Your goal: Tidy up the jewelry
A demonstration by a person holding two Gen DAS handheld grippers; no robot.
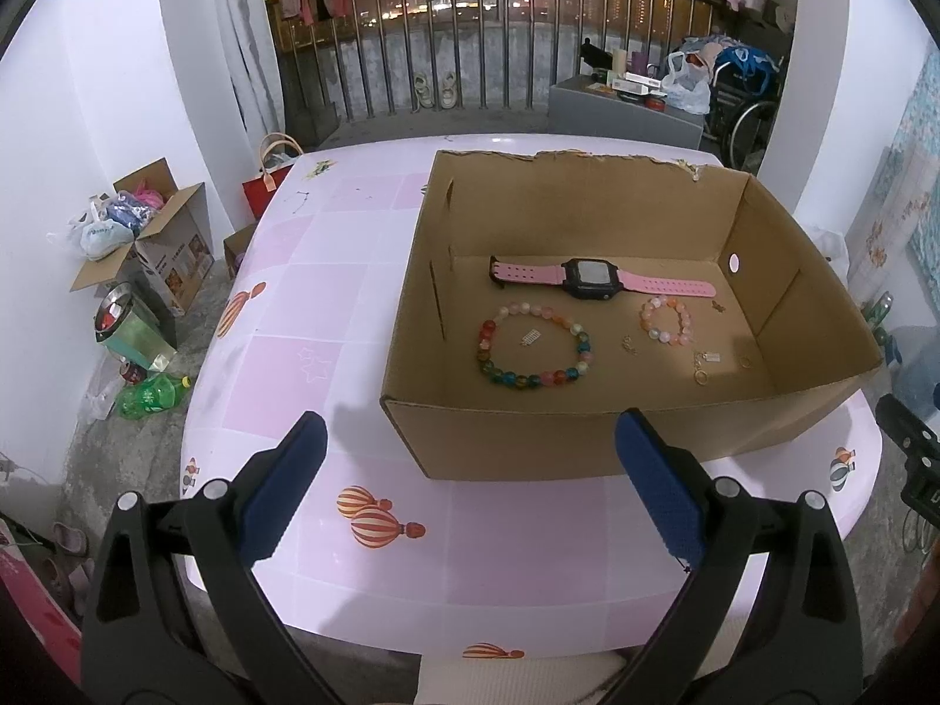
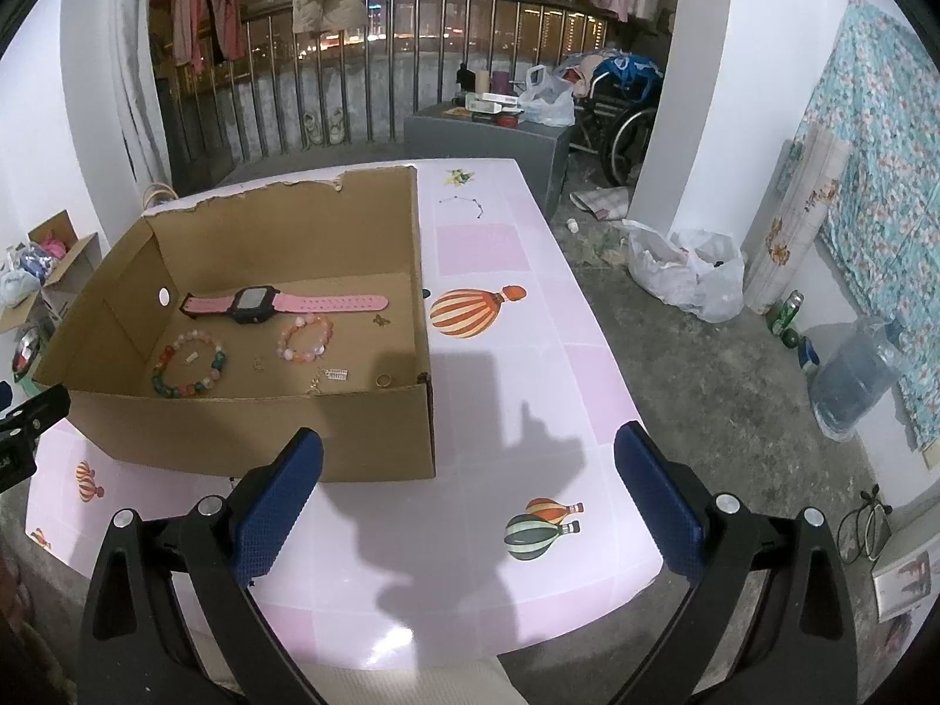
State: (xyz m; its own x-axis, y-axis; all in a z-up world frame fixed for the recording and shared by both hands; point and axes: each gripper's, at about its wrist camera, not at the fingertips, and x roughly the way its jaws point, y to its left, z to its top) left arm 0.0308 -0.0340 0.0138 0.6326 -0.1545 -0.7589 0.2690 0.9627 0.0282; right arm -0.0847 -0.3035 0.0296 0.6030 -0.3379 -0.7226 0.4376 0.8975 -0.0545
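The left claw [image 1: 470, 487] is held wide apart, nothing between its blue pads [image 1: 661, 484], and it is poised above the near edge of the pink desk [image 1: 294, 317]. The right claw [image 2: 469, 496] is likewise spread wide and empty, and is held over the desk's near right part, beside the balloon prints.

Just beyond the left claw a cardboard box [image 1: 511, 440] is seen standing open on the desk; in the right wrist view the same box lies ahead and to the left of the right claw. The jewelry is laid flat on the box floor. A pink-strapped watch [image 1: 593, 279] with a black case is stretched out across the far part. In front of it, toward the left, a multicoloured bead bracelet [image 1: 578, 367] is spread in a ring, and a small silver piece [image 1: 530, 338] is enclosed by it without touching the beads. To the right a smaller pink bead bracelet [image 1: 649, 323] is placed apart from the larger one. Between the two a tiny gold trinket [image 1: 628, 344] is seen, and nearer the right wall a gold ring [image 2: 383, 380] and a small chained charm [image 1: 708, 358] are scattered. What the tiny pieces are exactly cannot be told.
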